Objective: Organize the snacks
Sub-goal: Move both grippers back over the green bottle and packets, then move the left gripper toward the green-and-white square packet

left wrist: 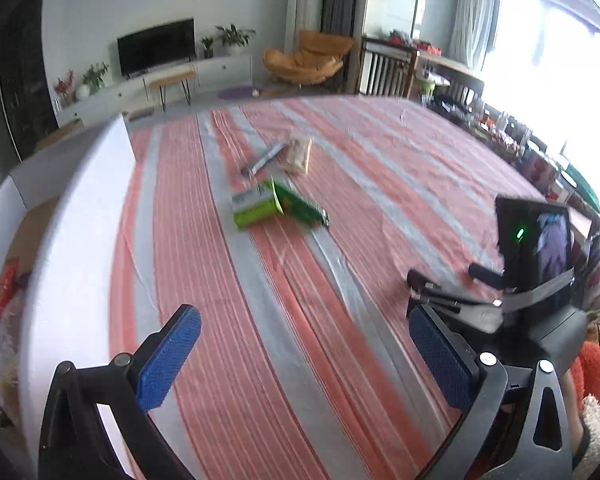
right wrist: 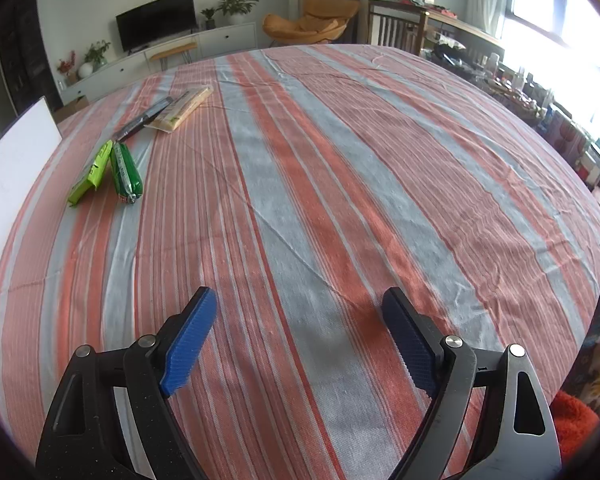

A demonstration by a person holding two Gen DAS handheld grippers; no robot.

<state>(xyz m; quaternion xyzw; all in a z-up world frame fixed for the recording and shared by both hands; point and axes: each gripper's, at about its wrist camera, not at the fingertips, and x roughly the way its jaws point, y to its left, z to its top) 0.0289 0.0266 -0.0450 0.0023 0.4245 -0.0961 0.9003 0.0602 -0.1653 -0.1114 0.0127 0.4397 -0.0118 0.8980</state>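
Left gripper (left wrist: 304, 356) spread wide, empty, nearer the snacks. Ahead of it: lime-green box (left wrist: 256, 208) touching dark green packet (left wrist: 300, 204), long axes converging. Right gripper (right wrist: 298, 340) likewise agape, empty, farther right.

Daylight scene, bright. Light enters from window (left wrist: 548, 60) at upper right; panes blown out to white in both views, glare washing clutter just below window. Striped tablecloth (right wrist: 340, 184) evenly lit; soft shadows under fingers (right wrist: 192, 340) nearest lens. Left wrist view smeared by motion blur, snack packs (left wrist: 276, 200) indistinct; right wrist view sharp. Strong fisheye bowing, dark vignette at corners farthest from window.
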